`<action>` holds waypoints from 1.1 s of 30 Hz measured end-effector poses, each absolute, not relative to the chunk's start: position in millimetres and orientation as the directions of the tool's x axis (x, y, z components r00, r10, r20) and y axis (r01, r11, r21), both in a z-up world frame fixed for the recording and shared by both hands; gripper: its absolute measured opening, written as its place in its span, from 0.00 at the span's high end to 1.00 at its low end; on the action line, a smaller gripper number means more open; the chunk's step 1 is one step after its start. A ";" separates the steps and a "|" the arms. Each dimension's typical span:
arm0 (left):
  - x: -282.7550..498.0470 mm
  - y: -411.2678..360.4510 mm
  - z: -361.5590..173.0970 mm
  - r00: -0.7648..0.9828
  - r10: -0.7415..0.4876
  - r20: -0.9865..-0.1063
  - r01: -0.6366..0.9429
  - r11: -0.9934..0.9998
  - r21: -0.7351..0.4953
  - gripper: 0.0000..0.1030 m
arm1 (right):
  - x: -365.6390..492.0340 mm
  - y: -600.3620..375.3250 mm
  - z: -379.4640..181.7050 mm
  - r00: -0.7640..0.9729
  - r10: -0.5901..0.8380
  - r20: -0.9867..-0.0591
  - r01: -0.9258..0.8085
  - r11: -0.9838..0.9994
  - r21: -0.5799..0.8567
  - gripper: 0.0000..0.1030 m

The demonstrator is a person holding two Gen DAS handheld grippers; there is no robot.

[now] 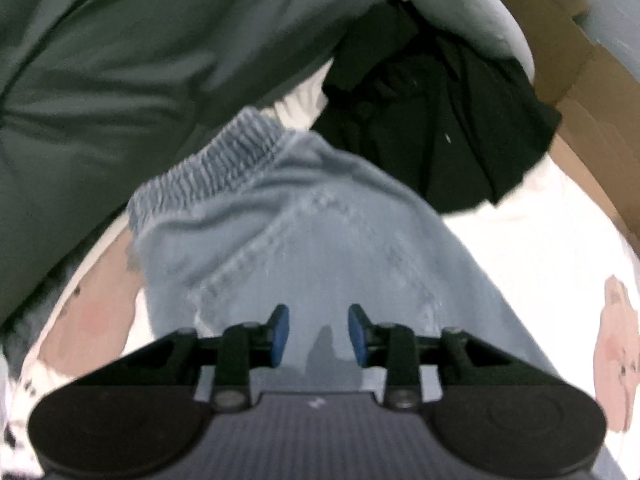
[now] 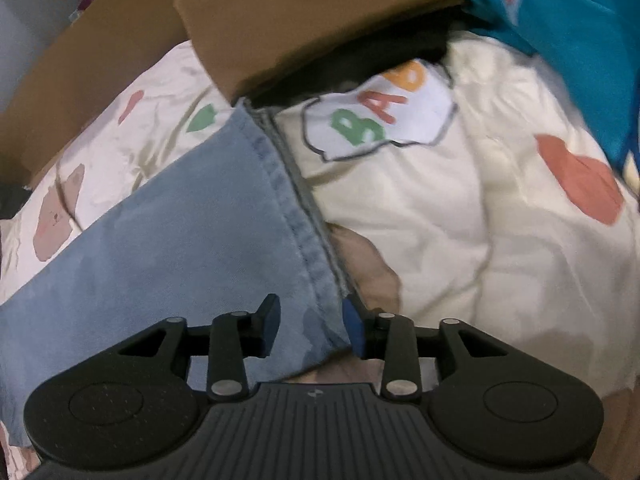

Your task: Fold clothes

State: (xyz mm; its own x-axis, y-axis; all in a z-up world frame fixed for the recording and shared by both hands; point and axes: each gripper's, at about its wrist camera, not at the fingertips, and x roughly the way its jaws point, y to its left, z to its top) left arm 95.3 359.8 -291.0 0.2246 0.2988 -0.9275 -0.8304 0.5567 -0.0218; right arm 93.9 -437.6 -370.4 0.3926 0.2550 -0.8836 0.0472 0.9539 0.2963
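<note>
Light blue jeans (image 1: 304, 220) lie flat on a printed cream bedsheet (image 1: 520, 248), their ribbed elastic waistband (image 1: 208, 168) at the far end. My left gripper (image 1: 318, 334) hovers over the seat of the jeans, open, blue pads apart and nothing pinched. In the right wrist view a jeans leg (image 2: 180, 232) runs from the lower left to its stitched hem (image 2: 296, 200). My right gripper (image 2: 311, 330) stands open above the hem's near corner. The cloth lies under the gap and the pads do not press it.
A dark green garment (image 1: 100, 80) fills the upper left and a black garment (image 1: 432, 120) lies beyond the waistband. Cardboard (image 1: 568, 40) borders the right. In the right wrist view, a folded brown cloth (image 2: 300, 12), teal fabric (image 2: 560, 20) and cardboard (image 2: 100, 60) ring the sheet (image 2: 460, 200).
</note>
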 end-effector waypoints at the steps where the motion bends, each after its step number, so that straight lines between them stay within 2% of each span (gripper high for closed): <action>1: 91.7 353.3 -289.5 0.221 0.294 -0.930 -0.826 0.564 -0.018 0.66 | 91.3 -440.0 -372.3 0.395 0.254 -0.883 0.059 0.952 0.300 0.55; 7: 78.8 313.8 -280.2 0.206 0.271 -0.940 -0.788 0.616 0.005 0.63 | 85.3 -451.8 -385.3 0.402 0.293 -0.868 0.162 0.910 0.382 0.55; 11: 80.3 292.5 -280.4 0.194 0.262 -0.945 -0.770 0.638 0.019 0.63 | 87.3 -464.7 -393.8 0.404 0.344 -0.848 0.298 0.826 0.478 0.52; 14: 86.7 278.1 -282.5 0.192 0.250 -0.949 -0.757 0.653 0.019 0.63 | 88.2 -469.0 -399.3 0.404 0.336 -0.851 0.331 0.813 0.479 0.46; 16: 91.6 268.6 -284.0 0.192 0.241 -0.952 -0.748 0.663 0.017 0.63 | 88.7 -471.5 -403.5 0.402 0.331 -0.854 0.348 0.807 0.477 0.46; 20: 100.8 242.6 -289.6 0.197 0.214 -0.957 -0.711 0.703 0.011 0.63 | 90.6 -472.6 -412.4 0.392 0.344 -0.853 0.343 0.806 0.482 0.46; 27: 107.5 218.7 -303.0 0.166 0.192 -0.967 -0.656 0.754 0.037 0.62 | 95.5 -462.6 -417.6 0.396 0.376 -0.838 0.258 0.830 0.494 0.31; 33: 102.8 217.8 -305.3 0.155 0.187 -0.970 -0.630 0.775 0.049 0.62 | 96.6 -463.1 -411.5 0.384 0.392 -0.836 0.266 0.820 0.507 0.32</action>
